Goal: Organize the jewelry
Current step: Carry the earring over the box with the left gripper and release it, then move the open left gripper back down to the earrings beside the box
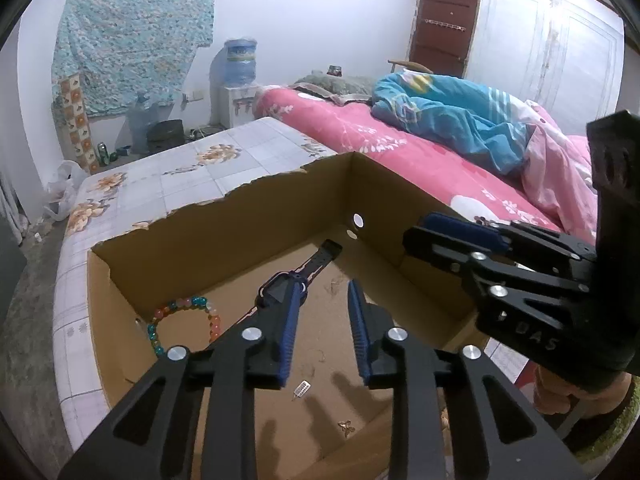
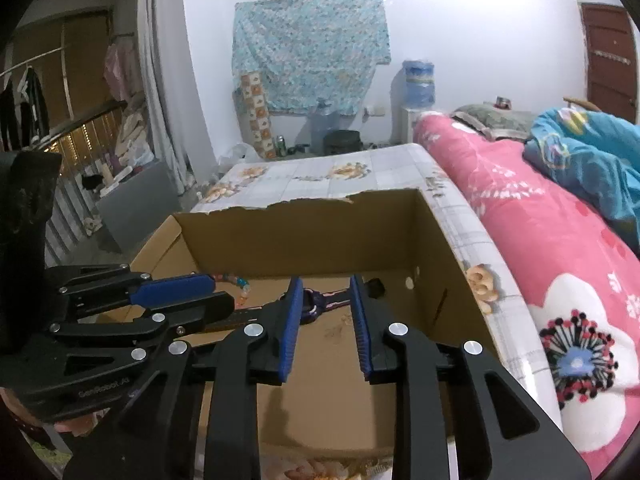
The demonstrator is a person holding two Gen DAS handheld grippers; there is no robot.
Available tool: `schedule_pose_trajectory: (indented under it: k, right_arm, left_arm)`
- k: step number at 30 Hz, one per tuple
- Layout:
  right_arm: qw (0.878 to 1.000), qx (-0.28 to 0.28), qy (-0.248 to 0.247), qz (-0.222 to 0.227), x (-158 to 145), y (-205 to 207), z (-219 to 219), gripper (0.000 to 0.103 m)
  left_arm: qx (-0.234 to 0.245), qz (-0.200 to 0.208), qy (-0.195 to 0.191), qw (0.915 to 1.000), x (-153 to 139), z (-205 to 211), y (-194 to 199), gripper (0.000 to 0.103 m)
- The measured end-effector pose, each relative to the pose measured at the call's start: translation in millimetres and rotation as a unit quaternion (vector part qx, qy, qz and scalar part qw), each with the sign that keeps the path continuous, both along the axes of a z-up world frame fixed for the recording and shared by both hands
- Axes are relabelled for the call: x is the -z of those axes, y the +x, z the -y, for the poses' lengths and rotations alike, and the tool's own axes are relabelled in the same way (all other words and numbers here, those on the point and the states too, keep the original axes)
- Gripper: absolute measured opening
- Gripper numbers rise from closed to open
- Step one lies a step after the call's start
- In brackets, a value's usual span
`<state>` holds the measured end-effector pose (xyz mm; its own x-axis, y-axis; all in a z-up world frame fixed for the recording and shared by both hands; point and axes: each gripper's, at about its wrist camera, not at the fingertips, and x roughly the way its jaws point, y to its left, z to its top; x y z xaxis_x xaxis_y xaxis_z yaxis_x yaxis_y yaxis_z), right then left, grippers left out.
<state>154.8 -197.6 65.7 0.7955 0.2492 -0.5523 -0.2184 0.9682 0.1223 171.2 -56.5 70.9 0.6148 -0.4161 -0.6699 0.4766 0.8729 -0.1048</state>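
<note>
An open cardboard box [image 1: 224, 220] [image 2: 304, 236] stands on a tiled-pattern mattress. Inside lie a dark watch [image 1: 316, 264] [image 2: 316, 300], a coloured bead bracelet [image 1: 182, 320] [image 2: 238, 282], a small silver clip [image 1: 301, 390] and a small gold butterfly piece [image 1: 346, 426]. My left gripper [image 1: 323, 332] is open and empty above the box floor, its left finger partly hiding the watch. My right gripper [image 2: 326, 324] is open and empty above the box; it also shows at the right of the left wrist view [image 1: 460, 236]. The left gripper shows in the right wrist view [image 2: 176, 292].
The mattress [image 1: 168, 184] carries the box. A pink floral bed [image 1: 420, 160] [image 2: 540, 240] with a blue quilt [image 1: 448, 112] lies to the right. A water dispenser [image 1: 240, 80], bottles and a pot stand by the far wall. Shelves and hanging clothes [image 2: 80, 140] are at the left.
</note>
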Motion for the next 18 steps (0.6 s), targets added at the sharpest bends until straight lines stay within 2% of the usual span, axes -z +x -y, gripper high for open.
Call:
schedule_pose_trajectory:
  k: [3,7,13,18]
  right_arm:
    - [1.0,0.008,0.011,0.003,-2.8,-11.0,7.2,0.028]
    - [1.0,0.012,0.021,0.005,-6.3,-20.8,13.2,0.031]
    - [0.999,0.018,0.044,0.021,-18.2,-44.0,20.6,0.044]
    - [0.998,0.018,0.058,0.033,-26.6,-59.7,22.7,0.058]
  left_arm:
    - [-0.007,0.005,-0.001,1.0,-4.2,-2.2,-5.6,0.036]
    - [-0.01,0.018,-0.004,0.9998,-12.5,-5.2,-17.0,0.042]
    - [-0.007,0.034,-0.013,0.9993,-25.5,-9.7,-40.0,0.053]
    - [-0.003,0.04,-0.021,0.999,-32.6,-13.9,-59.3,0.064]
